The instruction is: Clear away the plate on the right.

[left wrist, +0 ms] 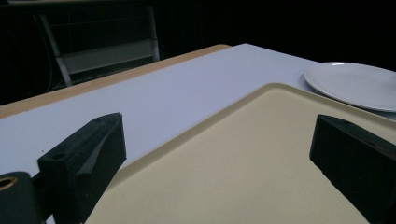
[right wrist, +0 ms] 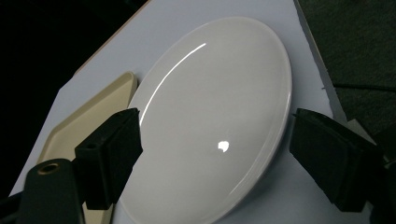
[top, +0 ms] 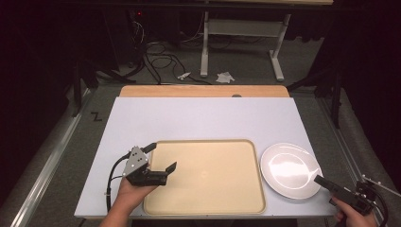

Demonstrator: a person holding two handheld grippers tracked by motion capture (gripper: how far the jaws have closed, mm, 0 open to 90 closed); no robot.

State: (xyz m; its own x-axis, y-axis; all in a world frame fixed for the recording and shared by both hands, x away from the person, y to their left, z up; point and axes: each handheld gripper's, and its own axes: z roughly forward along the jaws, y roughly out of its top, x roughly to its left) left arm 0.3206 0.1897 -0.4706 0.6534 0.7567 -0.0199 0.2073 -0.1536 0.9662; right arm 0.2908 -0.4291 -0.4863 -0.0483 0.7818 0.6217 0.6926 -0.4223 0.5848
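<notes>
plate [top: 289,169]: glossy plain white | tray [top: 208,177]: plain cream-beige | table [top: 198,120]: pale lavender-grey top, light wood far edge | left gripper [top: 161,158], right gripper [right wrist: 215,135]: black jaws

Dim room, glare on plate [right wrist: 219,116]

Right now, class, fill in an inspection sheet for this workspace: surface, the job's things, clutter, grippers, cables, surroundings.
Surface: white rectangular tabletop over a wooden edge.
Job's things: round white glossy plate lying flat right of the beige rectangular plastic tray; tray bare.
Clutter: nothing seen on the table.
Grippers: left gripper open over the tray's left edge; right gripper open, jaws either side of the plate's near rim, not gripping.
Cables: black cable trailing from the left gripper; floor cables beyond.
Surroundings: grey carpet, crumpled paper, table legs.
</notes>
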